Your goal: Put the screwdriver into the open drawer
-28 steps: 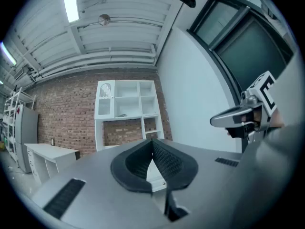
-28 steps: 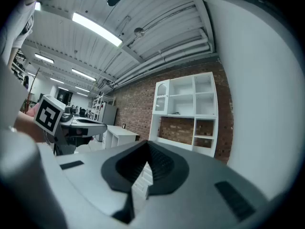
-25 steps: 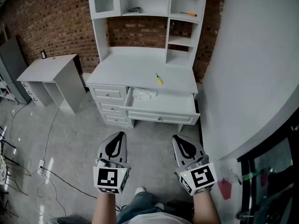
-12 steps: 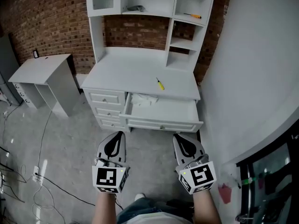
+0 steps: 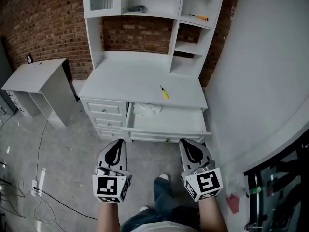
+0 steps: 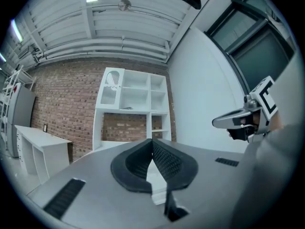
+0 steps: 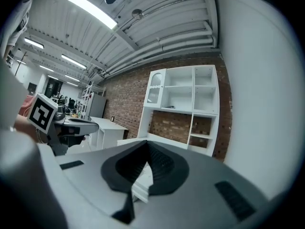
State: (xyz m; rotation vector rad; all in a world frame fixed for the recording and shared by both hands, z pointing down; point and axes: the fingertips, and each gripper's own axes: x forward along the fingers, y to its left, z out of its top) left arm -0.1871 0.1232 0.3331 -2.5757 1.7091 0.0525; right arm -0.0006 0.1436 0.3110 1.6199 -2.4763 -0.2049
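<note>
A yellow-handled screwdriver (image 5: 164, 92) lies on the white desk top (image 5: 125, 81), right of its middle. Just below it the top drawer (image 5: 166, 123) stands pulled out, with a crumpled white thing (image 5: 145, 110) in its back left corner. A second screwdriver (image 5: 199, 17) with an orange handle rests on a hutch shelf. My left gripper (image 5: 118, 143) and right gripper (image 5: 186, 143) are held side by side over the floor, in front of the drawer and apart from it. Both are shut and hold nothing, as the left gripper (image 6: 152, 144) and right gripper (image 7: 147, 147) show in their own views.
A small white side table (image 5: 34, 79) stands at the left against the brick wall. Cables (image 5: 29, 187) trail over the floor at lower left. A white wall (image 5: 260, 81) closes in the right side. A grey object (image 5: 137, 8) sits on the top shelf. The person's shoe (image 5: 164, 178) shows below.
The desk and open drawer have come nearer in the head view, and both grippers now sit closer to the drawer front. Both stay shut and empty.
</note>
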